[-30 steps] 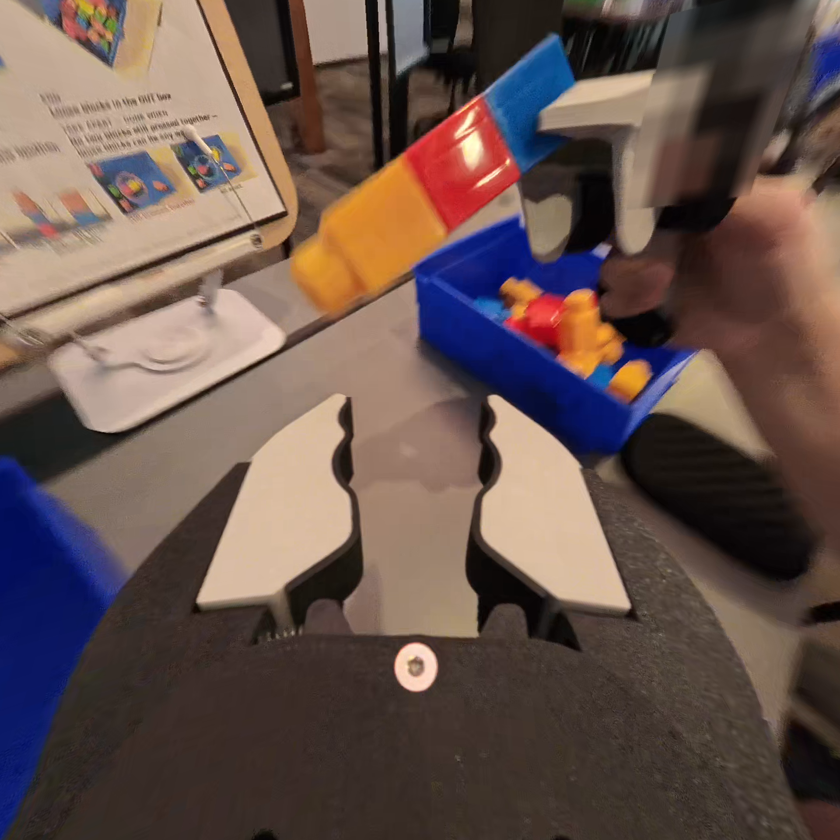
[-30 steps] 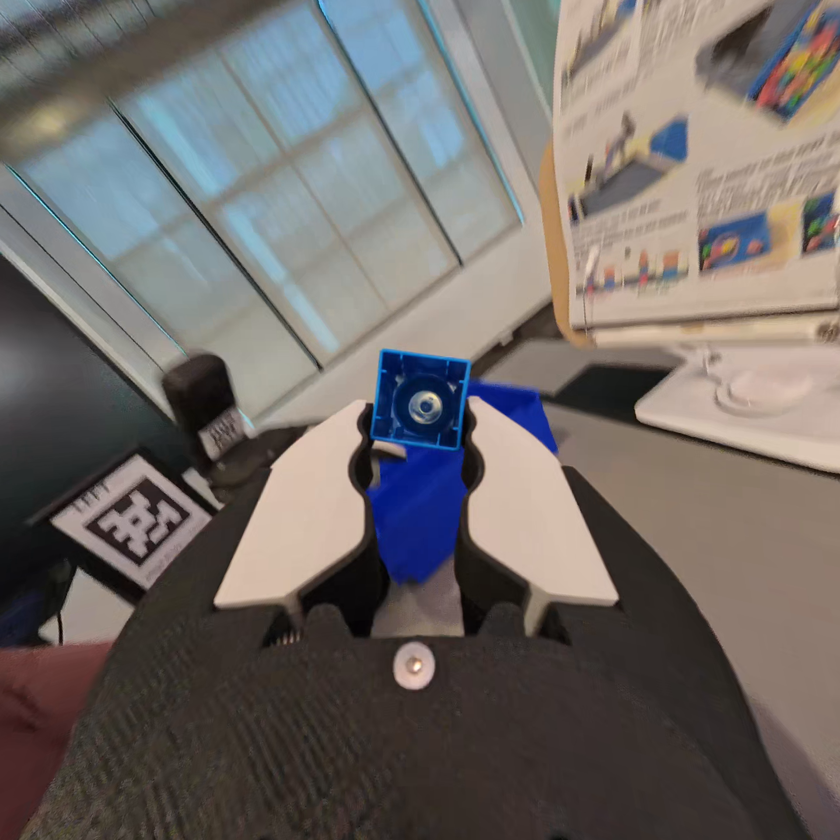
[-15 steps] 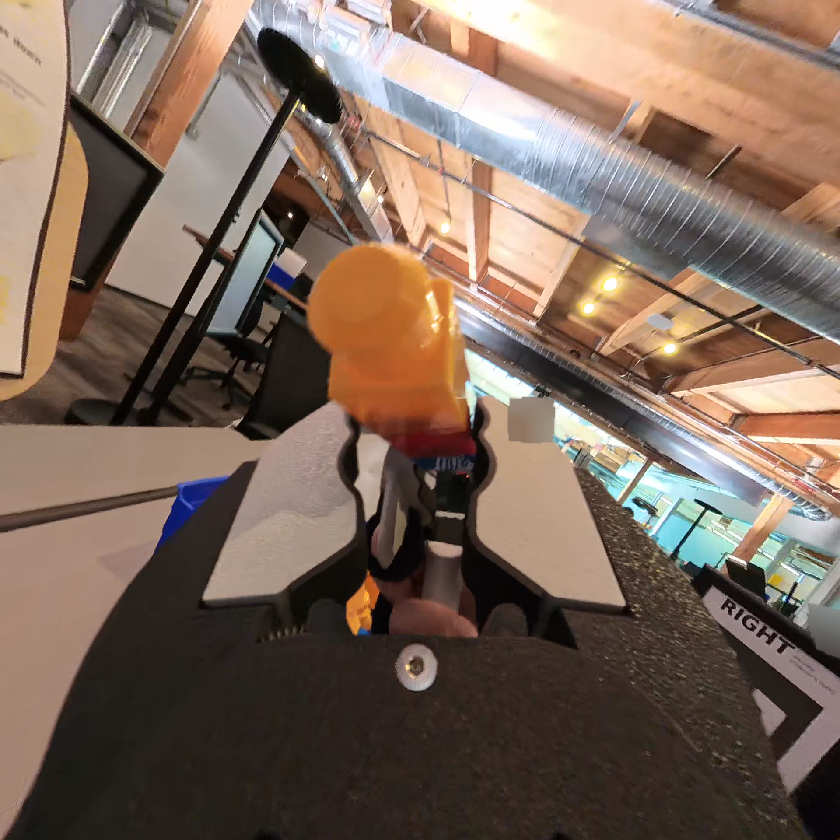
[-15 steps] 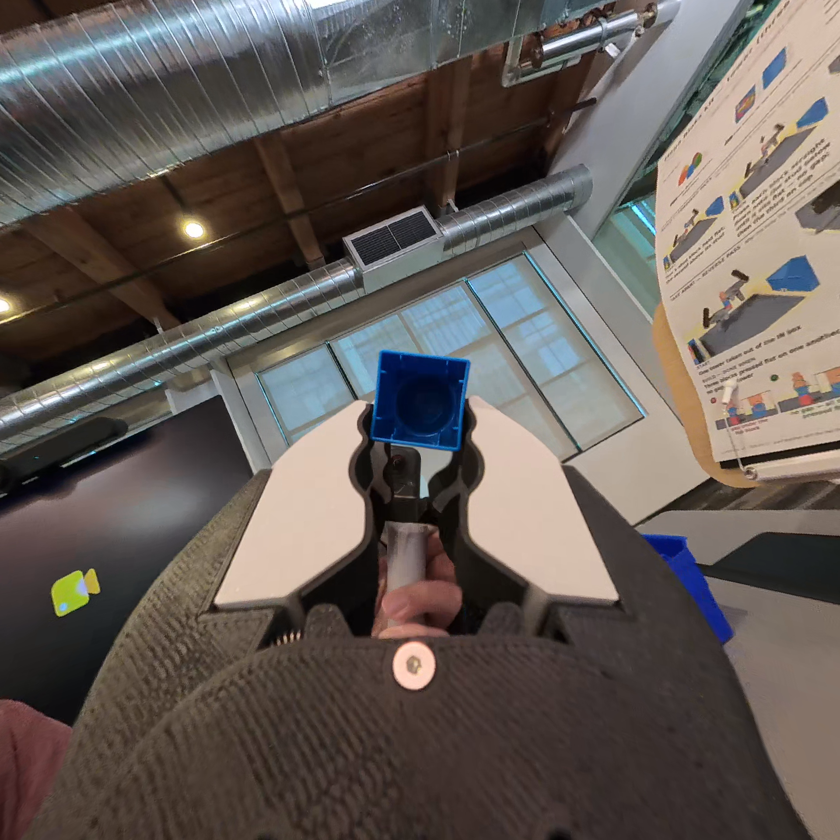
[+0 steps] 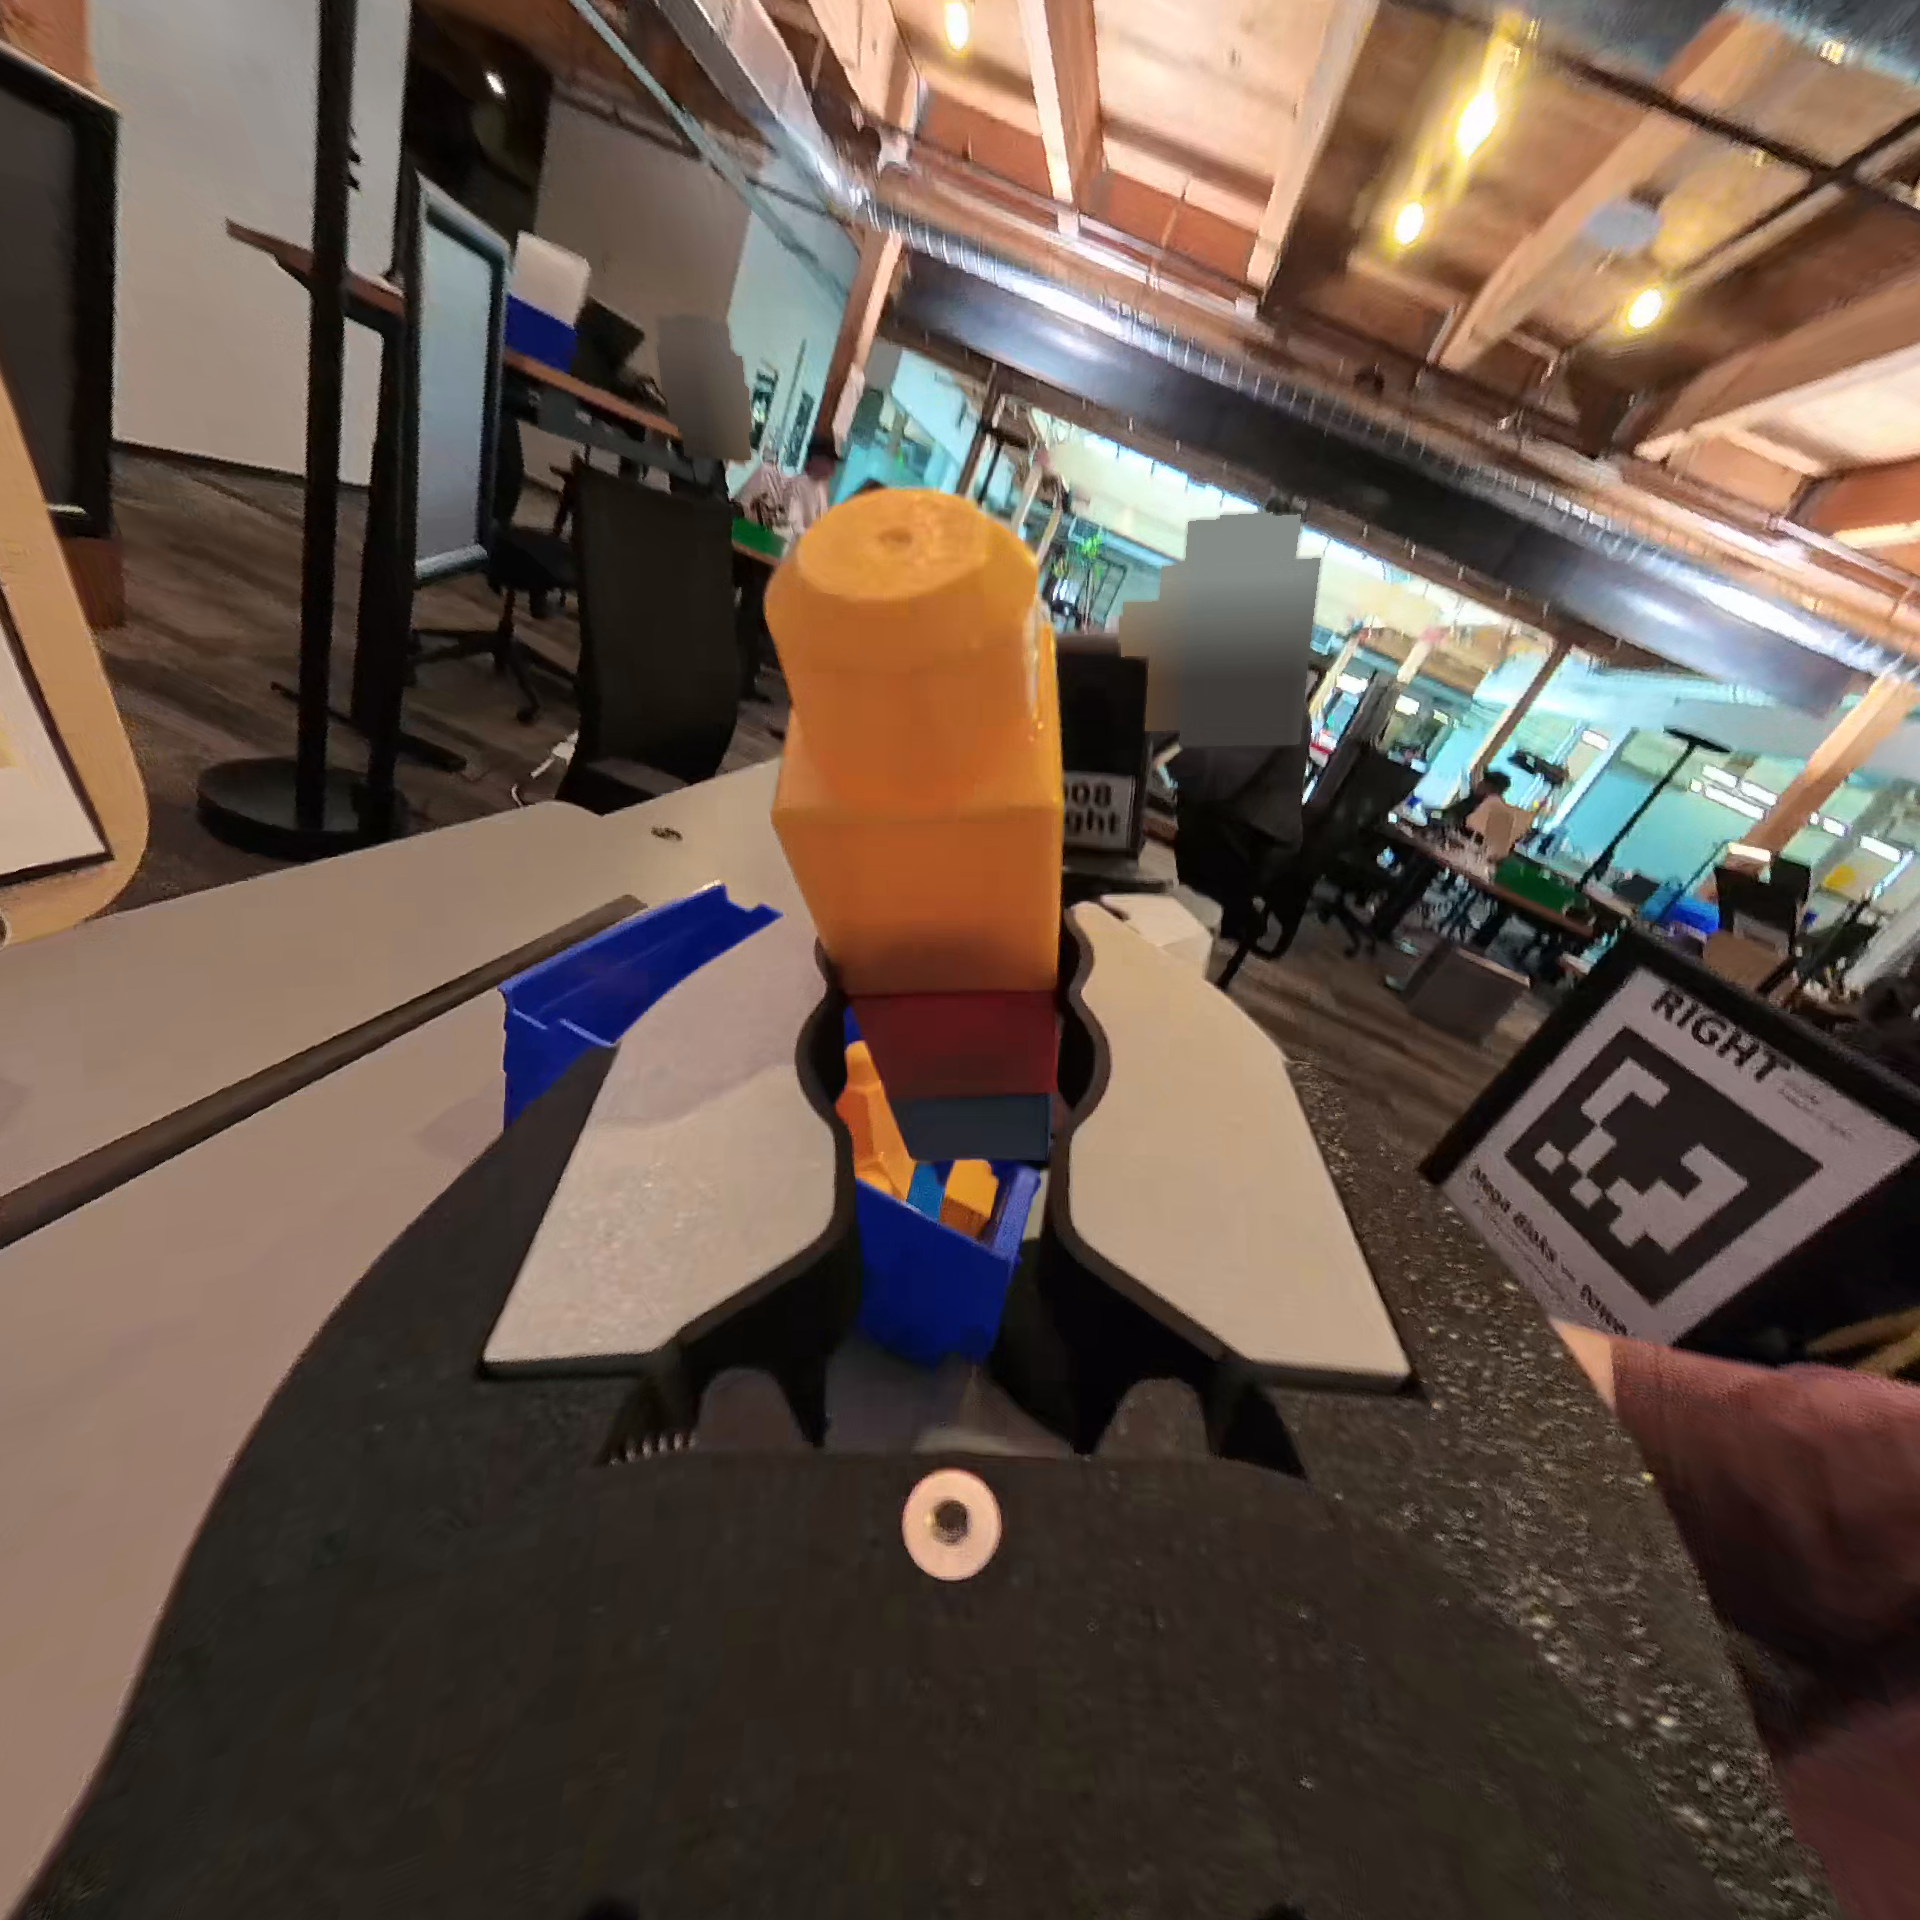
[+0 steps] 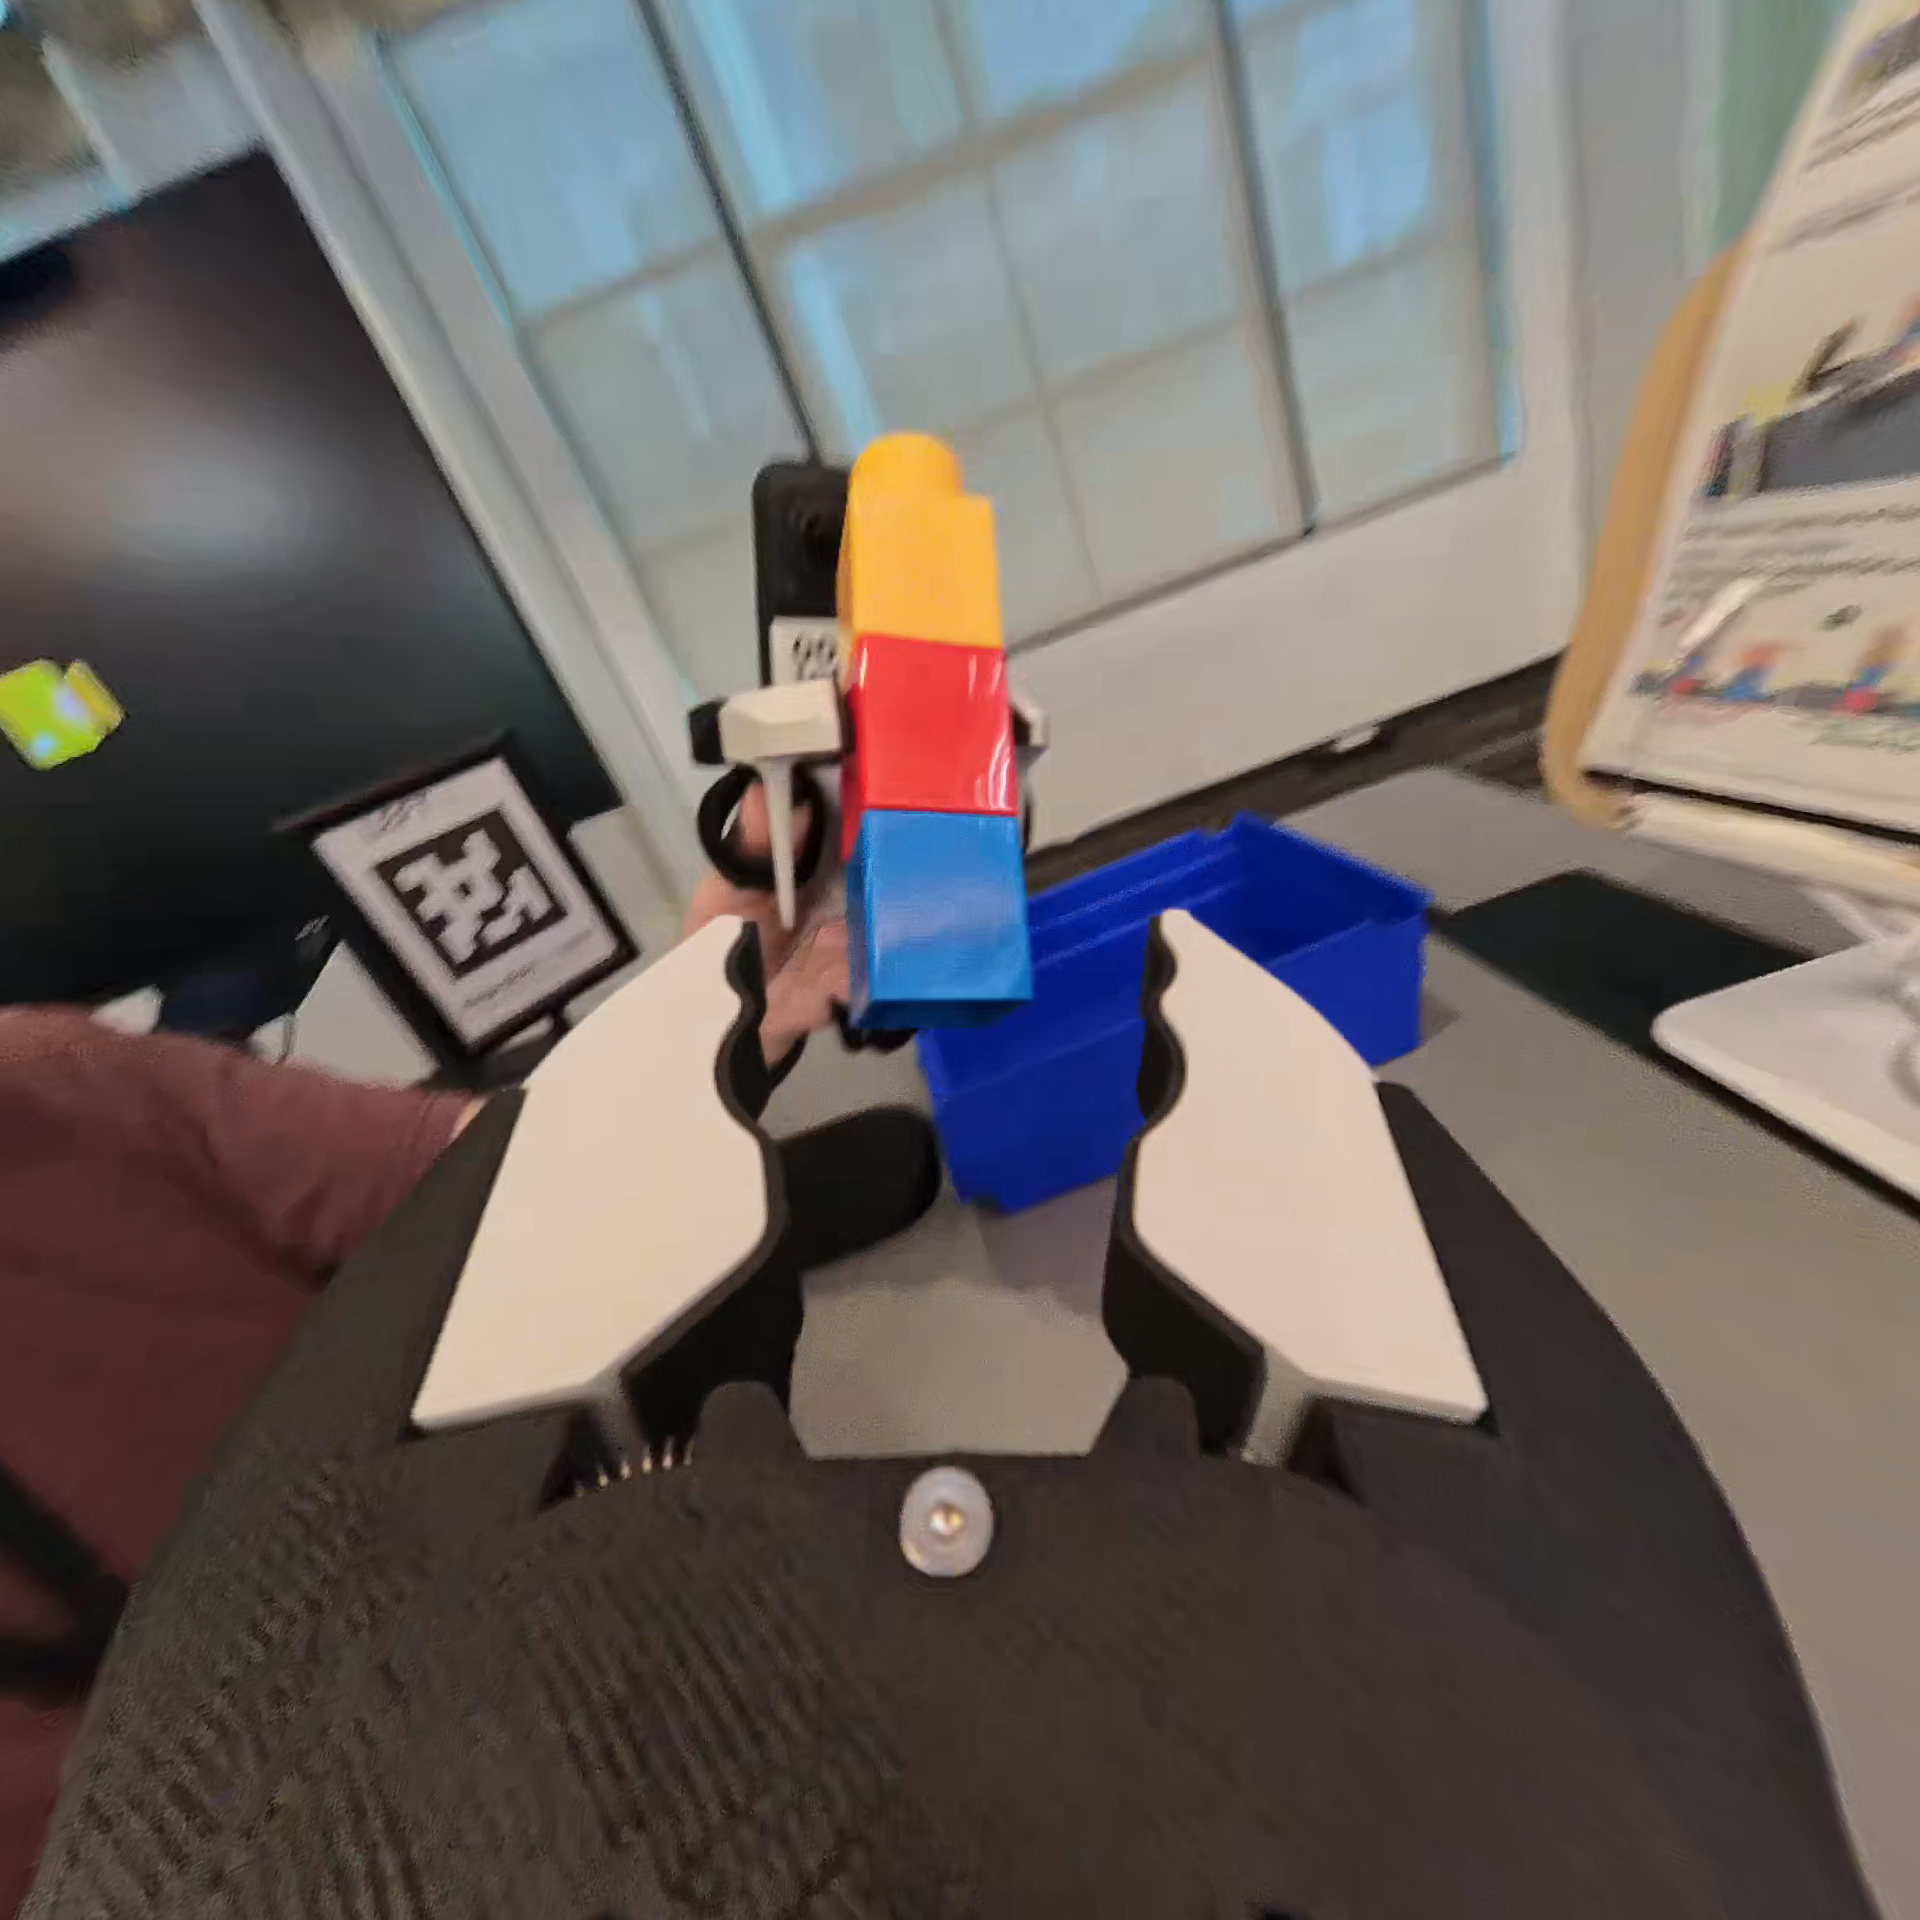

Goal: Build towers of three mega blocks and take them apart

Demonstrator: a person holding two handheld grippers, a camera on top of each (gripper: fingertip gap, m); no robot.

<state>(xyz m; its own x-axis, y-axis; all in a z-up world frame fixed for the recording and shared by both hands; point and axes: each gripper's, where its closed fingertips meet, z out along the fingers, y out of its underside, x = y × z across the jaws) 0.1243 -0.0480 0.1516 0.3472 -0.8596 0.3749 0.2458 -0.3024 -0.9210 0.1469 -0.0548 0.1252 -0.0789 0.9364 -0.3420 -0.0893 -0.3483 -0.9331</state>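
1. L gripper (image 5: 940,997) clamps 3-block tower (image 6: 930,727) at red block (image 6: 930,722), held in air above bin (image 6: 1195,997).
2. R gripper (image 6: 945,966) wide open, holds nothing, just below tower.

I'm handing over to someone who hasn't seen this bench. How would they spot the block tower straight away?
Find the grey table with the empty blue bin; the left gripper is held up in front of that bin. Its fingers clamp the block tower on the red middle block. It is the only three-block stack: orange on top, red, then blue hanging free; the other blocks lie loose in another blue bin.
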